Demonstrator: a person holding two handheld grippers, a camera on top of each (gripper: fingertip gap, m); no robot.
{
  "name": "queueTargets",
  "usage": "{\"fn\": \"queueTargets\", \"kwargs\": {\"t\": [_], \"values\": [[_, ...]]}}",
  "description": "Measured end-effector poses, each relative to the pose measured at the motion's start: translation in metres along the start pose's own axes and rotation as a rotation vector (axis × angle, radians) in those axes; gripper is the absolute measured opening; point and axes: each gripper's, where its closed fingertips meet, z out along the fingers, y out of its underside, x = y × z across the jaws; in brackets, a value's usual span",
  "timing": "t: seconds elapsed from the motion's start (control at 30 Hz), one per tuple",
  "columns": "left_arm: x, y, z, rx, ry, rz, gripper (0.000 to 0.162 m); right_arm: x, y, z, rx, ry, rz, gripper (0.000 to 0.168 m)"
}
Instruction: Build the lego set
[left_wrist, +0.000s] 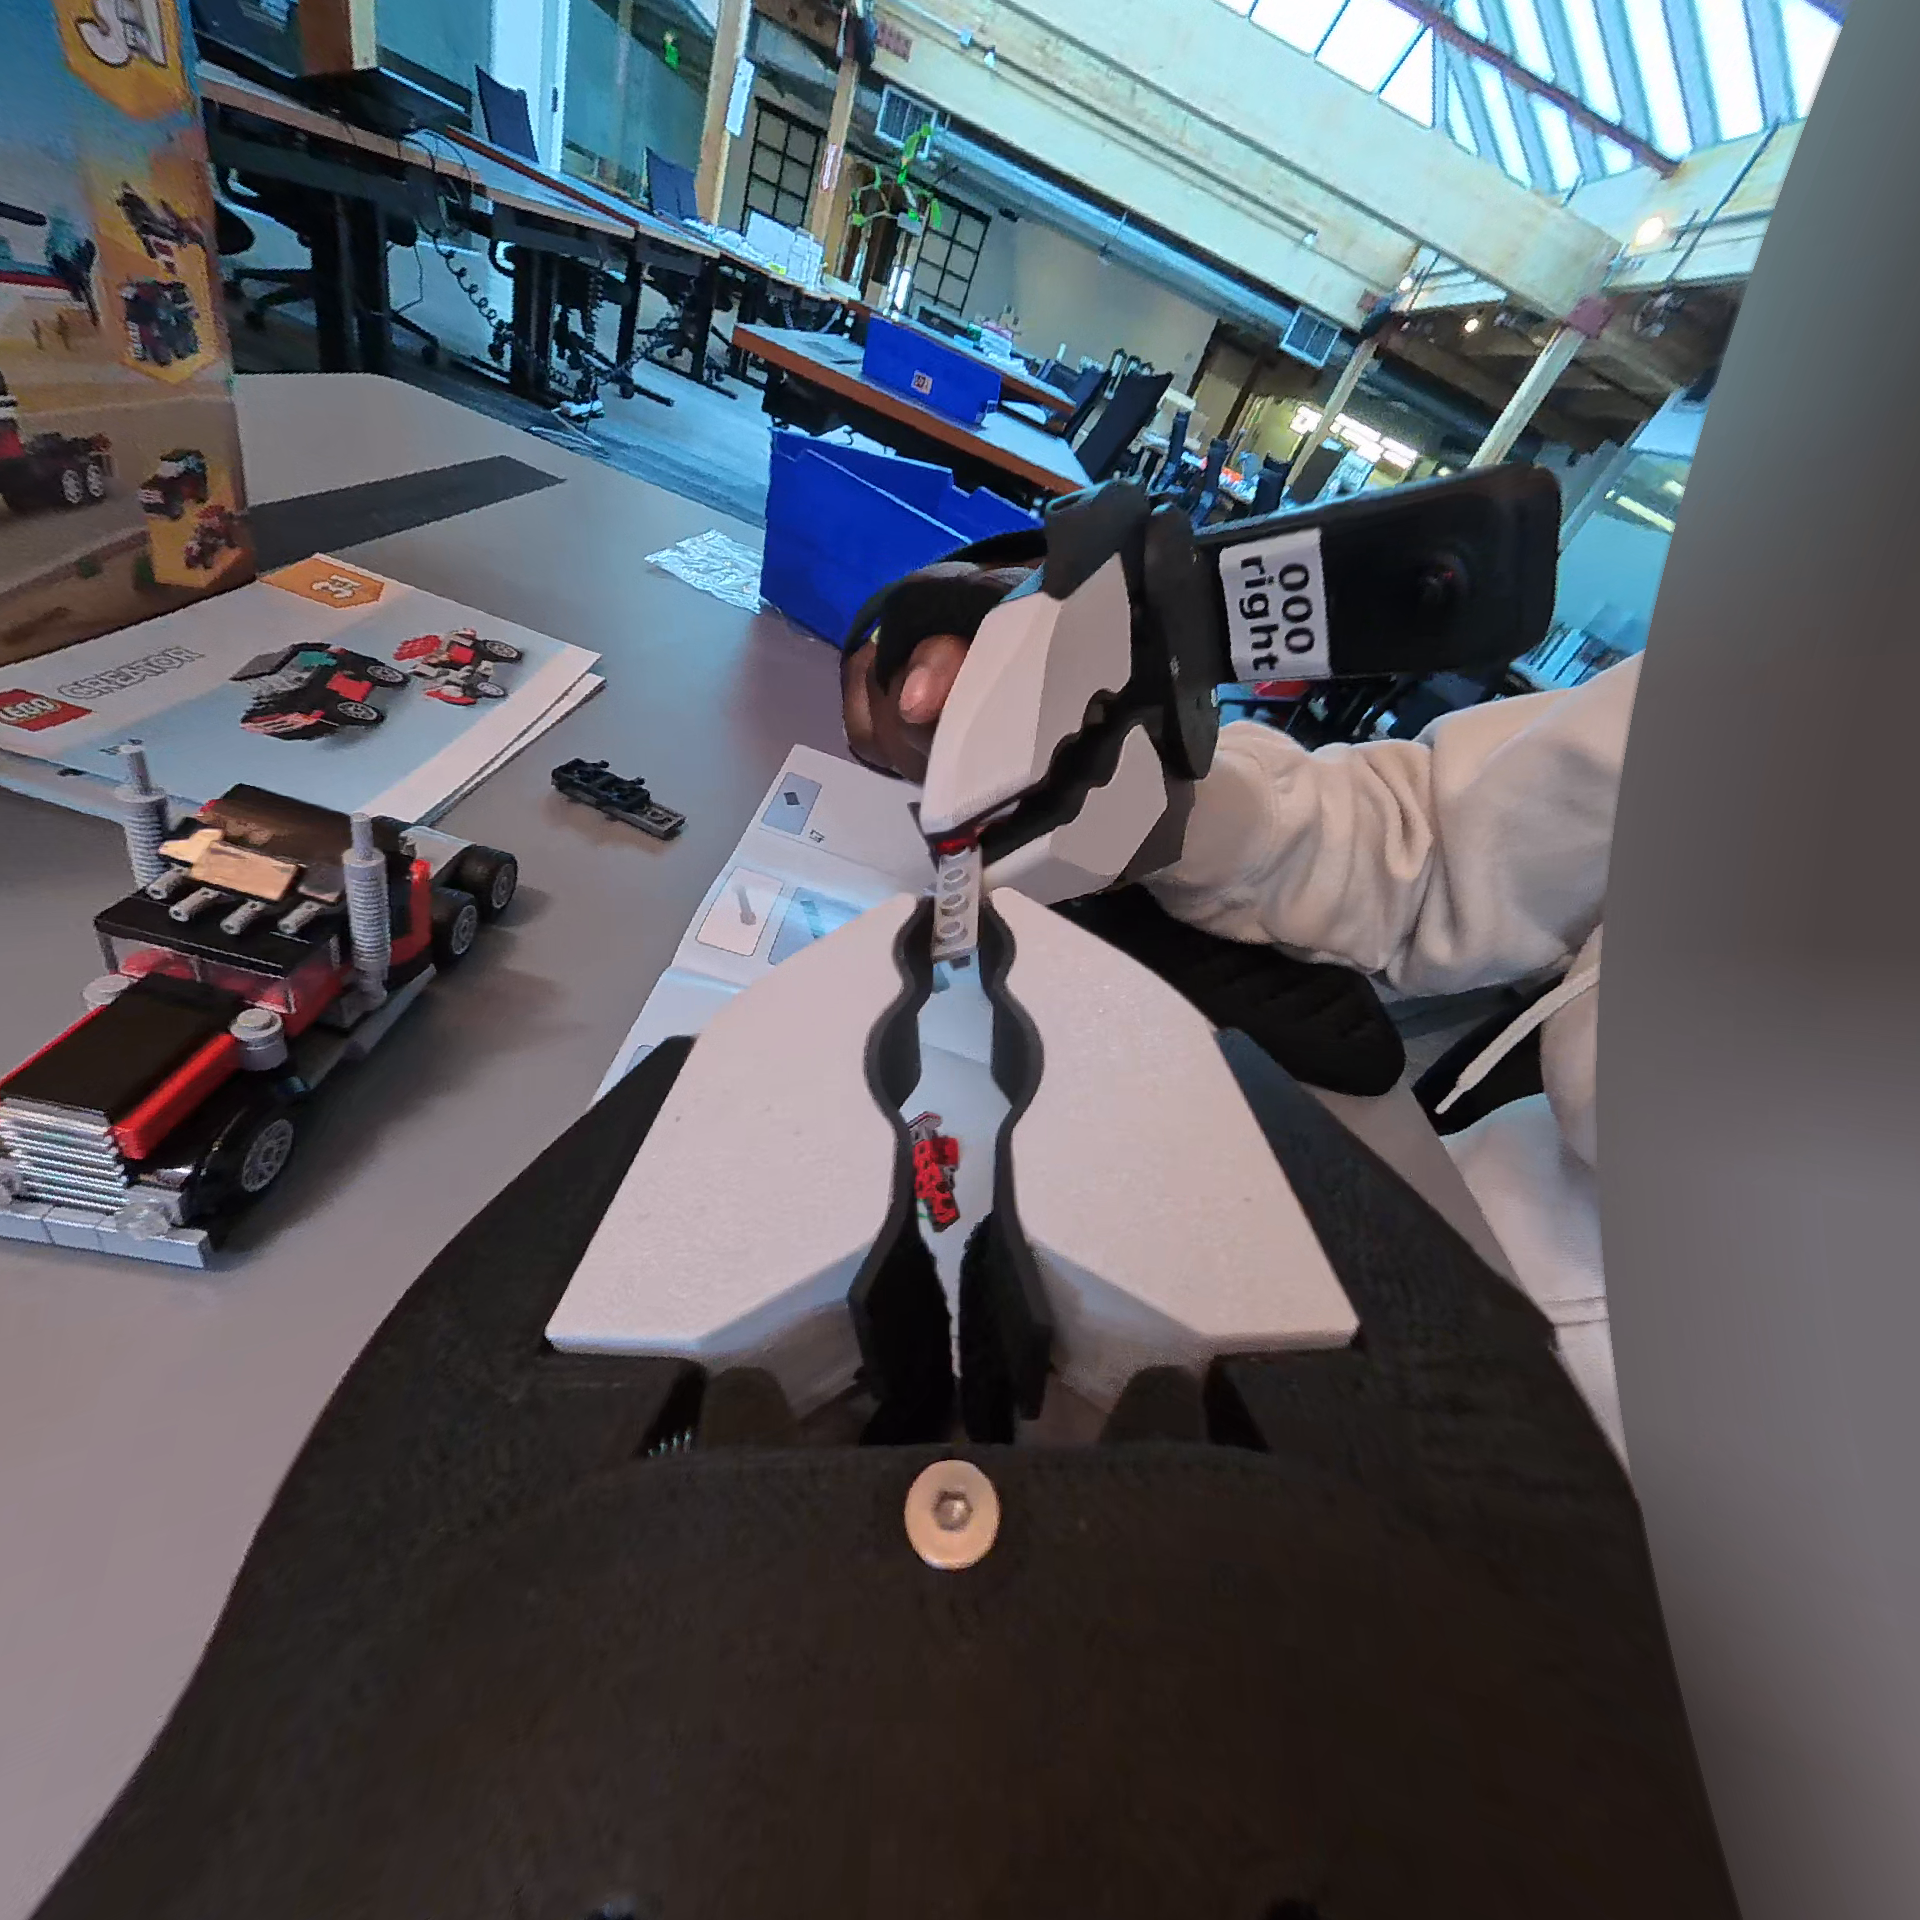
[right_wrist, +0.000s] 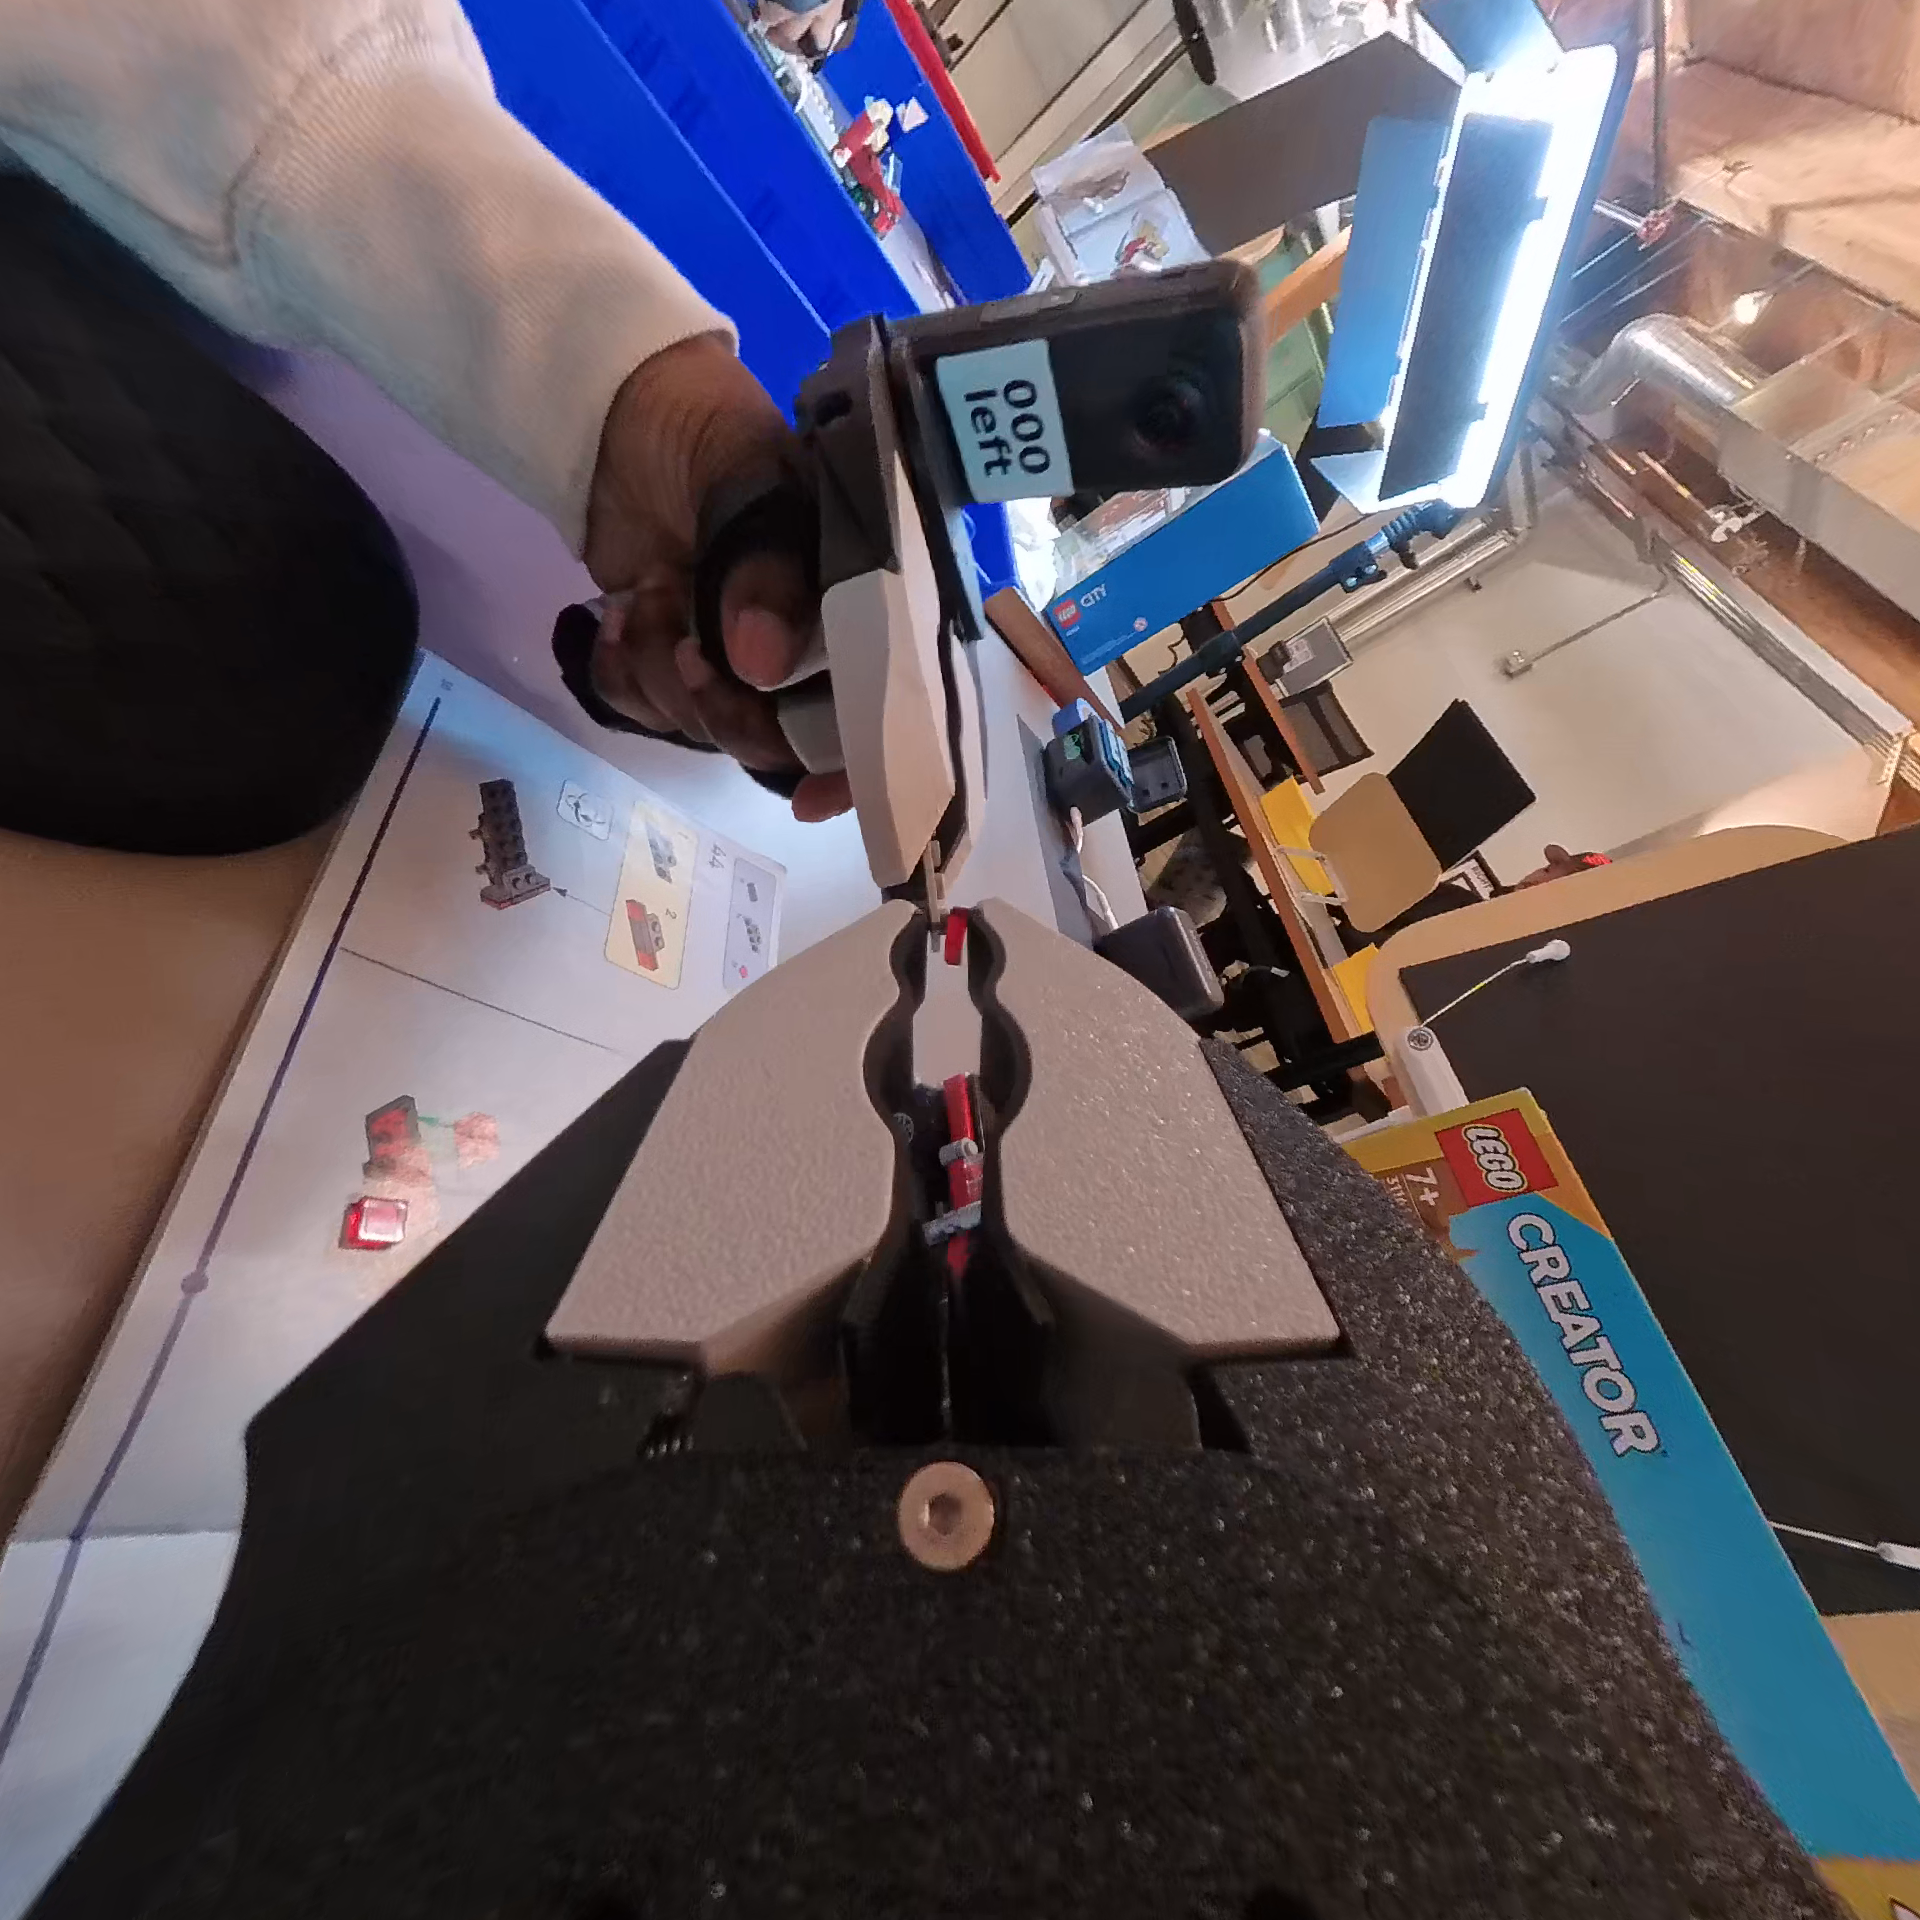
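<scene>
Jaws pinching studded grey plate (left_wrist: 954, 902), glossy red piece (right_wrist: 957, 933)

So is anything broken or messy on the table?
Nothing looks broken. The built truck stands upright on its wheels on the table. One small black piece lies loose beside the booklets, apart from everything else. A crumpled clear wrapper sits by the blue bin.

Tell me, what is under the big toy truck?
The toy truck sits on the grey table, wheels down, with grey pieces along its front edge. What lies directly beneath its body is covered. An instruction booklet lies behind it.
</scene>
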Motion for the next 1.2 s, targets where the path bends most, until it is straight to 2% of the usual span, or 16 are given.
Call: {"fn": "queueTargets", "kwargs": {"t": [0.37, 0.77, 1.2], "values": [[0.006, -0.007, 0.000, 0.068, 0.067, -0.049, 0.008, 0.003, -0.007, -0.003, 0.081, 0.004, 0.140, 0.008], [0.001, -0.009, 0.002, 0.081, 0.012, -0.001, 0.008, 0.002, -0.004, -0.002, 0.011, -0.008, 0.077, 0.011], [0.006, -0.014, 0.001, 0.131, 0.049, 0.015, 0.008, 0.003, -0.010, -0.004, 0.057, -0.011, 0.104, 0.014]]}}
